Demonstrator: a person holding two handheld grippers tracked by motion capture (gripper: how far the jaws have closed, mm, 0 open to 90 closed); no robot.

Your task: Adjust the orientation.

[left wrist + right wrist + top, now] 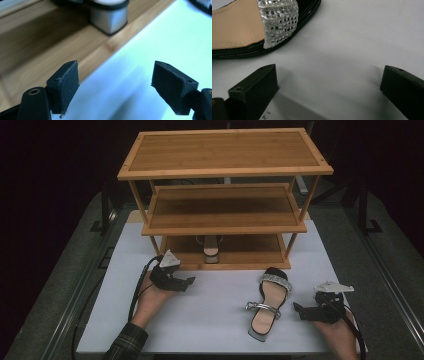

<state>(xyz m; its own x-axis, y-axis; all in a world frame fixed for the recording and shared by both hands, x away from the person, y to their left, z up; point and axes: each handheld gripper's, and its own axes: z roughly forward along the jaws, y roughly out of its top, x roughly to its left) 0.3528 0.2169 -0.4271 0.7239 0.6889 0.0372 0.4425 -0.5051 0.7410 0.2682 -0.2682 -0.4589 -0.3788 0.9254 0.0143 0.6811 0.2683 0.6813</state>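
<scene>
Bamboo in warm brown makes up the three-tier open shelf rack standing at the far half of the white rectangular table top. A black sandal with a tan insole and silver glitter straps lies flat on the white surface, right of centre and near the rack's front edge, its toe pointing far. A second sandal with a silver block heel sits on the rack's lowest board, heel toward the near edge.

The left gripper rests on the table just before the rack's bottom rail, its jaws spread wide and empty. The right gripper lies just right of the flat sandal, apart from it, jaws likewise wide and holding nothing. Bare white table lies between the two grippers and along the near edge.

The left gripper view shows the block heel close up, standing back from the board's front lip. The right gripper view shows the glitter toe strap as a grid of small mirrored squares over a glossy black sole rim
</scene>
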